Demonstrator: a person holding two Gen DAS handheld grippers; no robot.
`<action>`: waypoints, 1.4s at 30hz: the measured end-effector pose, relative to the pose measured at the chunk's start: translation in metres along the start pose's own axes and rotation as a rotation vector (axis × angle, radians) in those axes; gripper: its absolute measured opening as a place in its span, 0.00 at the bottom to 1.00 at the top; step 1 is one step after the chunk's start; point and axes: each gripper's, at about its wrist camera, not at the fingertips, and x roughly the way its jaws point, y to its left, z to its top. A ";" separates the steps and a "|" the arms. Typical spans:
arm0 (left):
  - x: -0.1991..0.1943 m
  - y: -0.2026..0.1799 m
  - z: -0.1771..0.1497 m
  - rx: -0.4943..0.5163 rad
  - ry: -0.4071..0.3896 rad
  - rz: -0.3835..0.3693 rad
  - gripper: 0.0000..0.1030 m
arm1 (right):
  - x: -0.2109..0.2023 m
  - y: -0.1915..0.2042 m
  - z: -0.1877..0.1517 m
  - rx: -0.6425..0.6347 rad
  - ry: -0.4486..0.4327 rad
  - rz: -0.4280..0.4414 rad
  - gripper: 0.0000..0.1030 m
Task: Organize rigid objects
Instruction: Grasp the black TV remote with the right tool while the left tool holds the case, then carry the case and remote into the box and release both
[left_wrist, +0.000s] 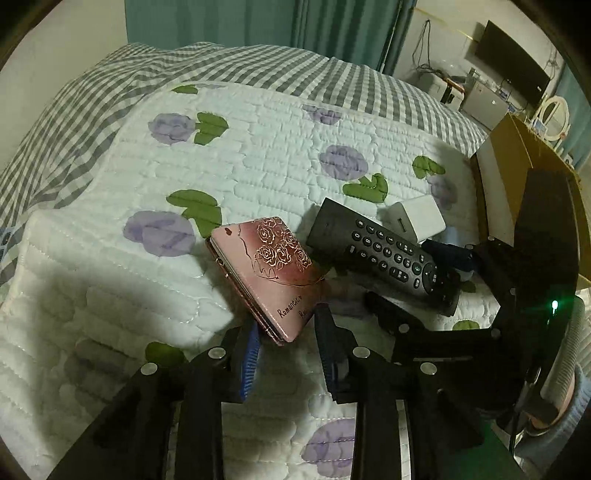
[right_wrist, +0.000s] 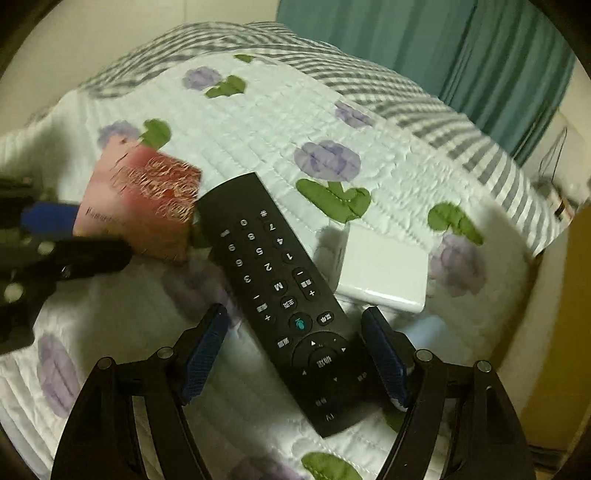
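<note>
left hand-held gripper (left_wrist: 286, 354): blue-padded fingers (left_wrist: 248, 363) either side of the near corner of a pink notebook (left_wrist: 264, 275) w/ gold rose print; the corner sits between the pads, but can't tell if they actually press it or just flank it. notebook looks tilted, near edge raised off the bed quilt (left_wrist: 258, 147).

right hand-held gripper (right_wrist: 295, 358): fingers spread wide, blue pads (right_wrist: 203, 363) on both sides of the lower end of a black tv remote (right_wrist: 280, 295), gaps visible each side, not touching. remote lies flat on the quilt, buttons up, pointing away diagonally.

just right of the remote, touching or nearly so: a white charger block (right_wrist: 380, 273). in the right wrist view the notebook is blurred, left of the remote's far end, w/ the left hand-held gripper at its edge.

quilt is white w/ purple flowers & green leaves; grey-white checked blanket (left_wrist: 240, 62) behind it. a cardboard box (left_wrist: 517, 173) stands at the bed's right edge. teal curtain (left_wrist: 258, 22) and a dark tv screen (left_wrist: 513, 70) in the bkgd.
</note>
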 end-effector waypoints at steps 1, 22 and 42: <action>-0.001 0.000 0.000 0.000 -0.002 0.003 0.32 | 0.000 -0.001 0.000 0.007 -0.003 0.005 0.69; -0.018 0.006 0.011 -0.075 -0.126 -0.067 0.14 | -0.037 -0.005 -0.025 0.128 -0.049 0.009 0.38; -0.106 -0.058 0.004 0.077 -0.279 -0.083 0.09 | -0.148 -0.016 -0.030 0.212 -0.188 -0.065 0.17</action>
